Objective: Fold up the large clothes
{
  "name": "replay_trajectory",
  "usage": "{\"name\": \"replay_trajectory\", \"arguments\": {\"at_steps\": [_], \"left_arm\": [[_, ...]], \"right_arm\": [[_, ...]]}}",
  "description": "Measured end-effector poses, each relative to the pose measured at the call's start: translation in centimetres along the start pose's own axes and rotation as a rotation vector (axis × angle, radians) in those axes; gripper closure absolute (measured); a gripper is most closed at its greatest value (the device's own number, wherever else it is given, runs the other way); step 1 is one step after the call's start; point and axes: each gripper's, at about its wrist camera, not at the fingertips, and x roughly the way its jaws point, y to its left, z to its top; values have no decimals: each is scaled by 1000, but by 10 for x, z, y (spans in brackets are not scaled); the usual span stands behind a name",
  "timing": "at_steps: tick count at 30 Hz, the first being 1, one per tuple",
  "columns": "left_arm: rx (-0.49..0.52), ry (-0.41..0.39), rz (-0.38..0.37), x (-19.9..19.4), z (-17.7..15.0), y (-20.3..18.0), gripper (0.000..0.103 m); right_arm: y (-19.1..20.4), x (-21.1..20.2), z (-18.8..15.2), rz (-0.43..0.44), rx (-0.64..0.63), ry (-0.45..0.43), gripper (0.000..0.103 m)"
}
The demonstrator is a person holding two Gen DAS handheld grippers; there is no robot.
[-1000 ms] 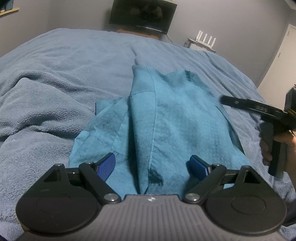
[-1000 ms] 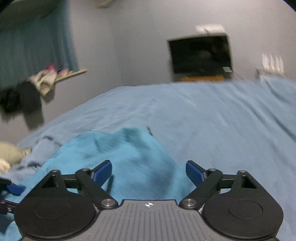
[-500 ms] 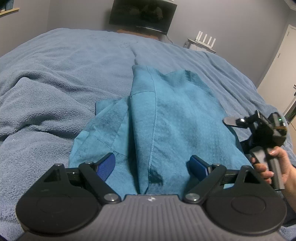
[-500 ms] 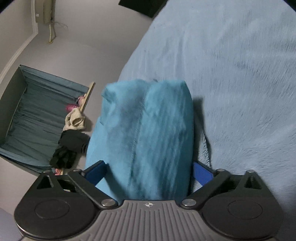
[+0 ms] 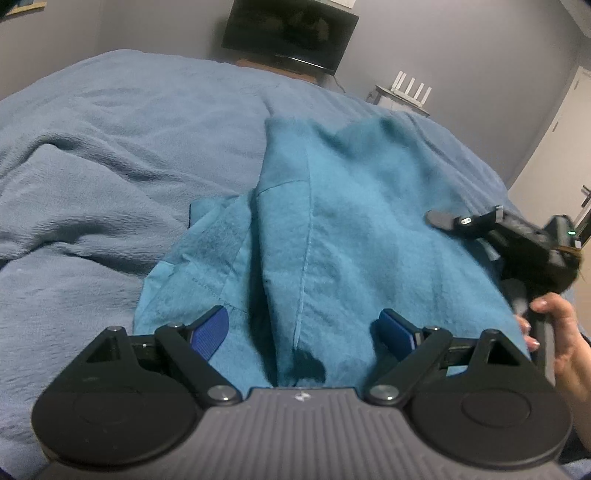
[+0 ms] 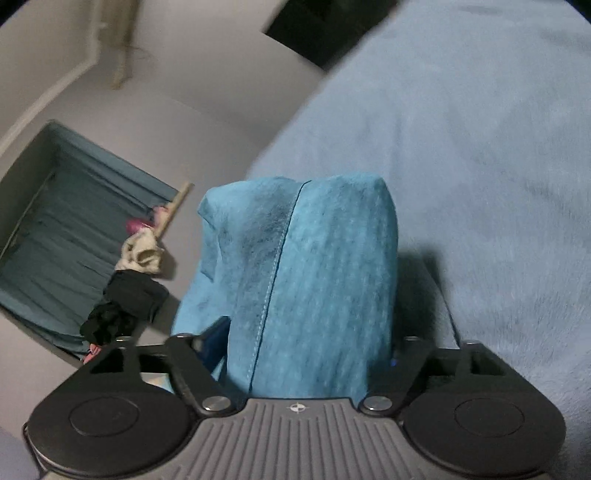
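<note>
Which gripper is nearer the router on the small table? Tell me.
Right. The right gripper sits on the garment's side, below the router; the left gripper is at the near hem, farther back.

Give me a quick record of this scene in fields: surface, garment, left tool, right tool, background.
surface: blue blanket covering a bed
garment: teal garment lying partly folded on the blanket
left tool: open, pads apart on either side of the garment's near edge
right tool: jaws have just been closing around a bunched fold of the garment; whether the pads press yet cannot be told
background: dark screen on the far wall, white router on a side stand
</note>
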Motion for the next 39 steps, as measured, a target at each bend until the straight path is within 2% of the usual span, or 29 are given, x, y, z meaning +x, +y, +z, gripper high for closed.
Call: {"name": "replay_trajectory", "arguments": {"at_steps": [4,8,10,15,18,20,21,22,23,24,25,28,31,34,39], "left_arm": [[40,20,-15,32,7,-21,14],[127,-8,-4,69,17,-57,14],[145,-24,-12,88,27,-71,14],[120,-85,-24,119,54,-86,14],[157,-79,-10,131,59,-92,14],[195,-62,16,139,58,-97,14],[214,-54,34,144,55,-100,14],[229,-46,45,148,54,-102,14],[230,-47,24,150,52,-103,14],[219,-43,5,152,52,-104,14],[218,-35,7,154,51,-105,14],[258,-35,34,157,50,-110,14],[275,-39,47,156,46,-118,14],[274,-47,44,152,44,-123,14],[270,-55,47,141,42,-117,14]], "right_arm": [[20,-32,26,3,-99,-86,35],[22,-53,79,-61,-199,-87,36],[24,-54,110,-92,-243,-82,36],[40,-47,182,-116,-372,-103,36],[46,-41,223,-138,-431,-148,36],[40,-35,253,-222,-469,-181,27],[35,-27,264,-304,-469,-201,16],[28,-21,270,-434,-459,-230,12],[24,-15,276,-535,-445,-255,12],[18,-13,278,-578,-432,-263,13],[12,-16,278,-582,-415,-271,14],[4,-27,264,-510,-374,-289,14],[0,-48,230,-499,-433,-288,14],[16,-54,194,-530,-511,-297,14],[12,-115,116,-567,-554,-312,14]]}}
